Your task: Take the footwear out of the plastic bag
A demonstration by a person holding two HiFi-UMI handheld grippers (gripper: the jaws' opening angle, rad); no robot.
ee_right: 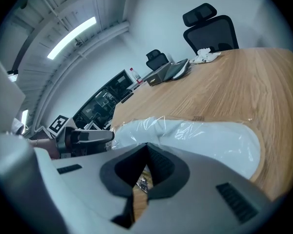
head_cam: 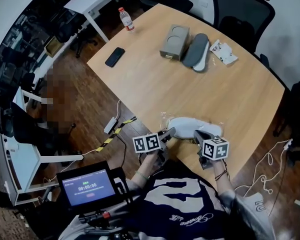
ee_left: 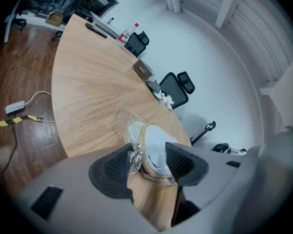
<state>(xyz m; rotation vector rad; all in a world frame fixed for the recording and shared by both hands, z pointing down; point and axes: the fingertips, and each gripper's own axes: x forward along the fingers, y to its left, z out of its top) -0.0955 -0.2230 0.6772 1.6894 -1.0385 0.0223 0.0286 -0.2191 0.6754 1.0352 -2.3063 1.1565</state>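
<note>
A white shoe (head_cam: pixel 190 126) lies wrapped in a clear plastic bag (head_cam: pixel 166 118) at the near edge of the wooden table (head_cam: pixel 155 89). In the left gripper view the shoe's end (ee_left: pixel 154 143) sits between the jaws of my left gripper (ee_left: pixel 149 162), which press on it through bunched film (ee_left: pixel 134 157). My right gripper (ee_right: pixel 145 172) is shut, with a shiny scrap of the bag pinched at its tips; the bagged shoe (ee_right: pixel 210 138) stretches just beyond it. In the head view the left gripper (head_cam: pixel 167 133) and right gripper (head_cam: pixel 199 135) flank the shoe.
At the far side of the table lie a grey shoe (head_cam: pixel 197 51), a grey box (head_cam: pixel 174 41) and crumpled paper (head_cam: pixel 222 51). A black phone (head_cam: pixel 114 57) and a bottle (head_cam: pixel 126 19) sit at the far left. Office chairs (head_cam: pixel 240 11) stand behind; cables lie on the floor (head_cam: pixel 115 129).
</note>
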